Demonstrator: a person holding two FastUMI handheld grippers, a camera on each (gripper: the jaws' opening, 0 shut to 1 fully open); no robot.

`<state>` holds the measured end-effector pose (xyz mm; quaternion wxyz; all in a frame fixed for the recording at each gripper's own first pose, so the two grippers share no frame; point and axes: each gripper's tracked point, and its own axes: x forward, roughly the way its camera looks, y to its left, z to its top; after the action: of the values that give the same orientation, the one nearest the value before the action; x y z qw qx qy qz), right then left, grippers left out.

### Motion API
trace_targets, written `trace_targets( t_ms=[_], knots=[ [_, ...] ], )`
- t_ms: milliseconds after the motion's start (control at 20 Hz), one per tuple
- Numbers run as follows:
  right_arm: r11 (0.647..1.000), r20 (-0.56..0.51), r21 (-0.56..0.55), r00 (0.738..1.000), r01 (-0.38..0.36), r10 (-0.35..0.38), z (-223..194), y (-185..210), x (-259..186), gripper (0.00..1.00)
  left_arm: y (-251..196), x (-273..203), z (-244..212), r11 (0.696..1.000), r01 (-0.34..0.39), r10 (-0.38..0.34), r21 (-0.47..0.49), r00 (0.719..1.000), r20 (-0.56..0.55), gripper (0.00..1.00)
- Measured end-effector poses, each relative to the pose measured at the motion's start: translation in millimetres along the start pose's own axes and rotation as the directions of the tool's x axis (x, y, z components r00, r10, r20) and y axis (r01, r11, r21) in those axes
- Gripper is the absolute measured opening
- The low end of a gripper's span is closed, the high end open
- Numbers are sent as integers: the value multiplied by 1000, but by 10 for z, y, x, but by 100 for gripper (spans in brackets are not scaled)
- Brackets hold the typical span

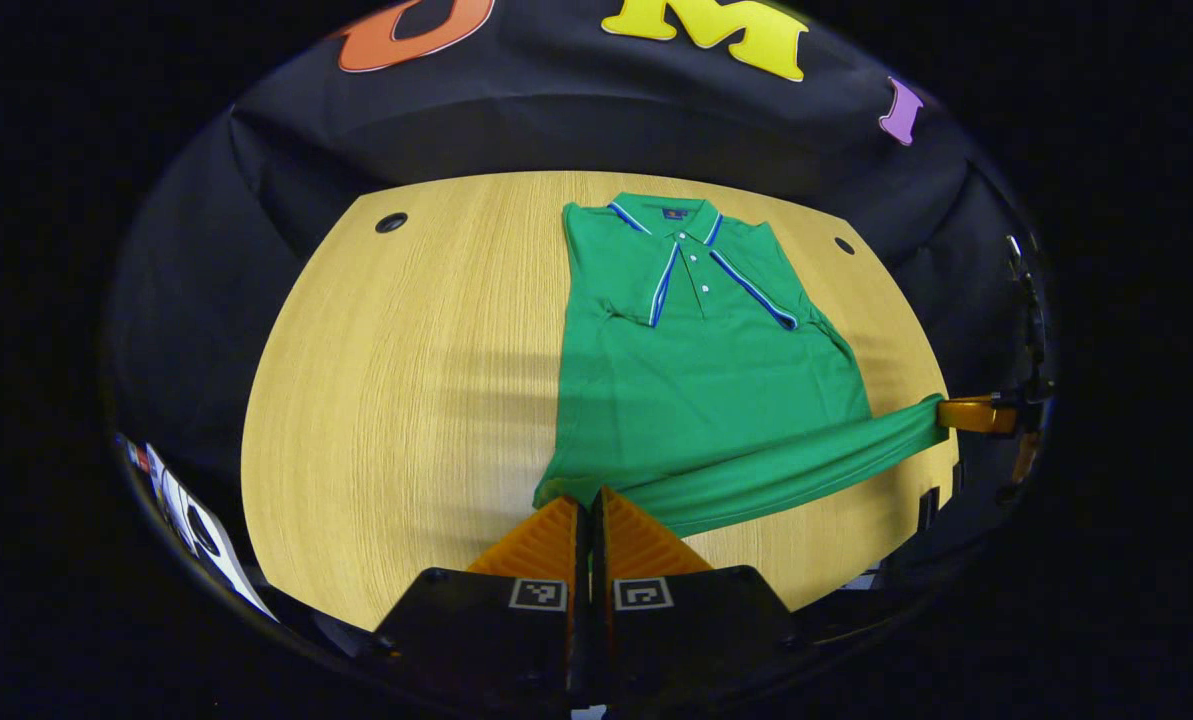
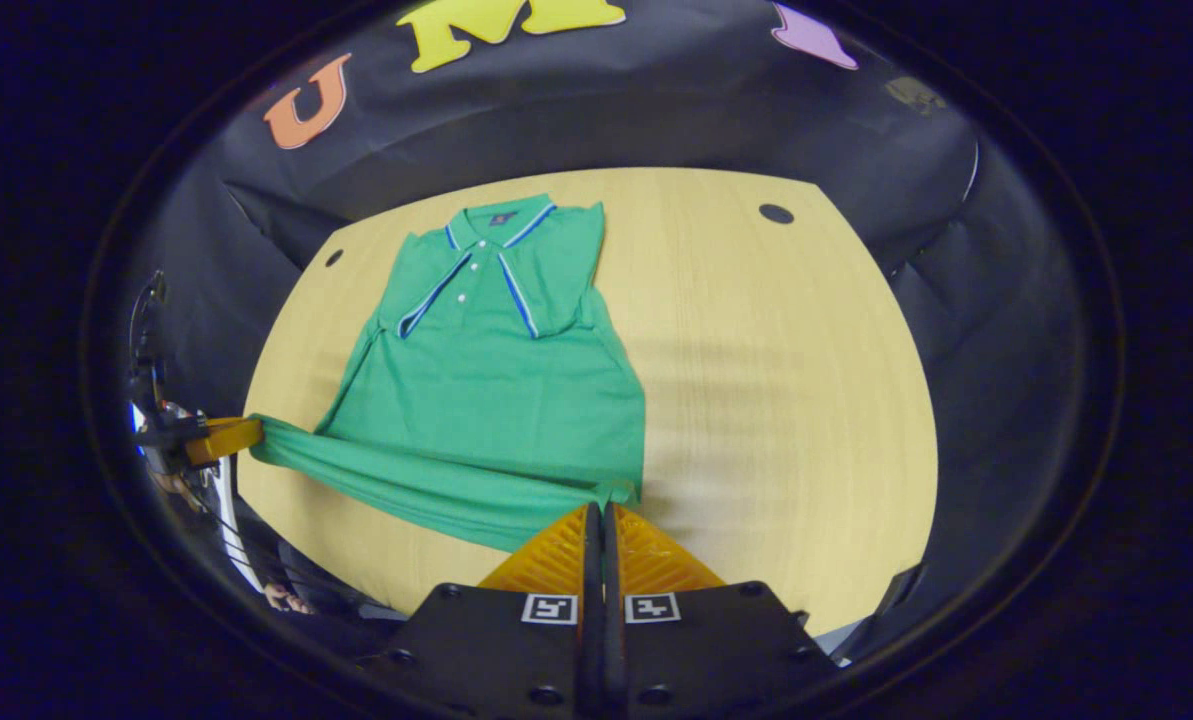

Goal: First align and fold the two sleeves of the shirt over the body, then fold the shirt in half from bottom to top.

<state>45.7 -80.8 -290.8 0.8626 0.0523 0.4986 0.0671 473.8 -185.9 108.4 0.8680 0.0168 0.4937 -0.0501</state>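
Two grippers: both clamped on the bottom hem of the shirt, one at each corner
shirt (image 1: 696,380): green polo, lying on the worktop (image 1: 406,380), collar at the far end, both sleeves already folded in over the body, striped cuffs meeting near the placket
hem: lifted off the worktop and stretched into a taut band between the two grippers
left gripper (image 1: 590,500): fingers closed together on the hem corner at the bottom of the left gripper view; also seen at the left edge of the right gripper view, pinching the other end of the band
right gripper (image 2: 603,510): fingers closed together on its hem corner at the bottom of the right gripper view; seen at the right edge of the left gripper view holding the far end of the band
worktop: light wood, two round cable holes at the far corners, shirt body flat on it
bottom-to-top fold: not yet done
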Motion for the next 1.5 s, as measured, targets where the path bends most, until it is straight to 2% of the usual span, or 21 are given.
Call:
trace_targets(
  t_ms=[50, 200, 350, 500, 700, 900, 950, 1100, 1150, 1300, 1350, 1400, 1500],
  knots=[
    [1000, 19, -6, 1000, 1, -1, 137, 0, 3, 2, -11, 24, 201, 1000, -3, 3, 8, 1000, 9, 3],
    [1000, 54, -12, 998, -11, 11, 468, 44, 66, 2, 73, 132, 217, 1000, -14, 13, 24, 999, 31, 3],
    [1000, 99, -10, 995, 1, 0, 831, 65, 221, 2, 150, 228, 467, 1000, -22, 22, 3, 995, 97, 3],
    [1000, 132, 26, 991, 10, -13, 1195, 46, 386, 2, 172, 450, 1048, 1000, -24, 24, -2, 987, 161, 3],
    [999, 199, 41, 979, 30, -38, 1746, -42, 610, 2, 178, 838, 1543, 998, -54, 45, 38, 976, 215, 3],
    [998, 264, 44, 963, 49, -59, 2229, -71, 959, 3, 255, 1275, 1843, 988, -117, 89, 103, 966, 244, 3],
    [998, 274, 40, 960, 54, -63, 2300, -76, 1052, 5, 272, 1384, 1933, 983, -138, 102, 121, 960, 261, 3],
    [997, 275, 21, 958, 73, -76, 2446, -98, 1379, 2, 341, 1650, 2151, 972, -182, 128, 146, 940, 317, 3],
    [997, 274, 15, 958, 77, -78, 2492, -114, 1476, 2, 321, 1740, 2213, 975, -177, 125, 137, 938, 324, 2],
    [996, 301, 71, 952, 44, -64, 2731, -132, 1708, 3, 303, 1930, 2361, 994, -109, 104, -4, 935, 339, 3],
    [996, 310, 63, 948, 56, -73, 2789, -170, 1781, 0, 390, 1978, 2401, 993, -121, 118, -14, 928, 353, 3],
    [997, 320, 55, 945, 60, -74, 2836, -190, 1851, 3, 445, 2022, 2463, 993, -119, 117, -16, 925, 361, 3],
    [996, 325, 54, 942, 69, -83, 2887, -214, 2010, 2, 427, 2130, 2541, 994, -112, 110, -15, 922, 372, 3]
  ],
)
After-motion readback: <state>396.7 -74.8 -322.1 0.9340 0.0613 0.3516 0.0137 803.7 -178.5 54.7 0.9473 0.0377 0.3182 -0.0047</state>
